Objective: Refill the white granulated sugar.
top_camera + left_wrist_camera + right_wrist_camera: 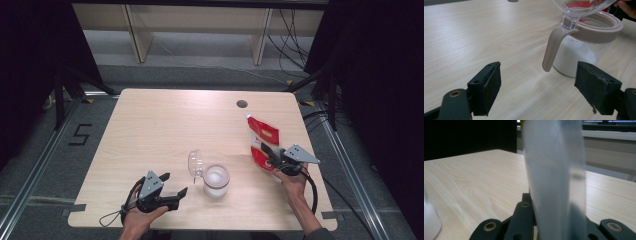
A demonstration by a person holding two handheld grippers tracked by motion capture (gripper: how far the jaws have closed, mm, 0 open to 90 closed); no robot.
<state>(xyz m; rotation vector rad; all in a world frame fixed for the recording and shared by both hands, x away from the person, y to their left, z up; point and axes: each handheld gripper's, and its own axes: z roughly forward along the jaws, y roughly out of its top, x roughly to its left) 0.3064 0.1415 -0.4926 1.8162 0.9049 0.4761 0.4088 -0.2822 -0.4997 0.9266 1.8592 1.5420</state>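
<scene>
Jaws of the right gripper [270, 154] are pressed together on the lower part of a red-and-white pouch [263, 139]; in the right gripper view the pouch [554, 182] rises as a pale blurred band straight up from between the pads. Jaws of the left gripper [172, 186] stand spread wide with nothing between them; in the left gripper view its pads [487, 90] sit apart over bare wood.

Landmark: clear jar [216, 181] with a beige rim, on the tabletop [165, 125] near the person's edge, slightly right of centre.
- Jar holds white granular contents up to roughly the rim band; seen close in the left gripper view [584, 50].
- Hinged clear lid [195, 163] stands open on the jar's left, tilted up and away from the mouth. A beige latch tab [552, 50] hangs down from the hinge.
- Pouch: to the right of the jar and a little farther back, well apart from it, held tilted with its top corner pointing away from the person.
- Left gripper: just left of the jar, near the front edge, jaws aimed toward the jar, not touching it.
- Round cable hole [242, 104]: well behind the jar, near the far edge.
</scene>
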